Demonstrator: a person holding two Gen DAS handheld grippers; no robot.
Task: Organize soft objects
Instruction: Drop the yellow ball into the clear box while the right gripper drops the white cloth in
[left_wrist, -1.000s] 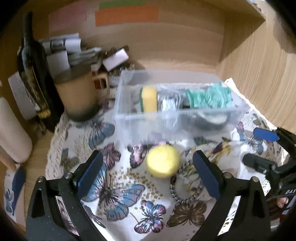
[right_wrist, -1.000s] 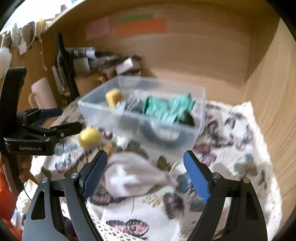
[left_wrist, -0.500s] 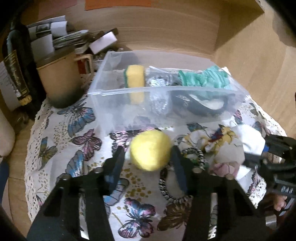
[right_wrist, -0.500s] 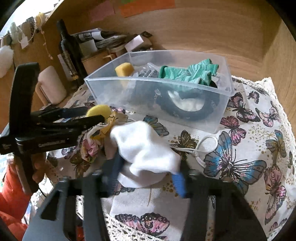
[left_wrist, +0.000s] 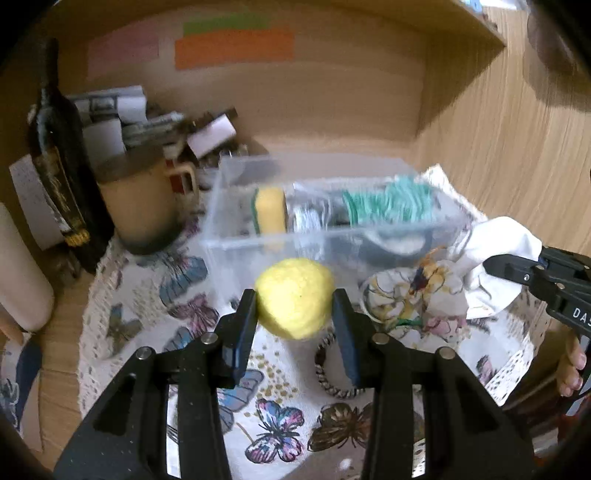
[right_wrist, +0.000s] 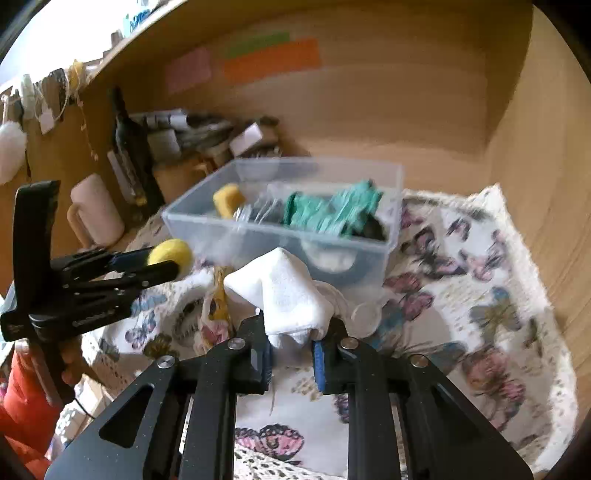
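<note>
Left tool (left_wrist: 295, 314) pinches yellow ball (left_wrist: 294, 297); right tool (right_wrist: 291, 347) pinches white cloth (right_wrist: 284, 291)

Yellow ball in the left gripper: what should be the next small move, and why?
Probably carry the yellow ball forward over the clear bin and open. The left gripper already clamps it, lifted off the butterfly cloth, and the bin stands just behind.

Warm dim light, motion blur, fisheye vignette

Only legible text was "DA", cut off at the frame edge, printed white on the right claw (left_wrist: 513, 271) body. Other labels were too blurred.
</note>
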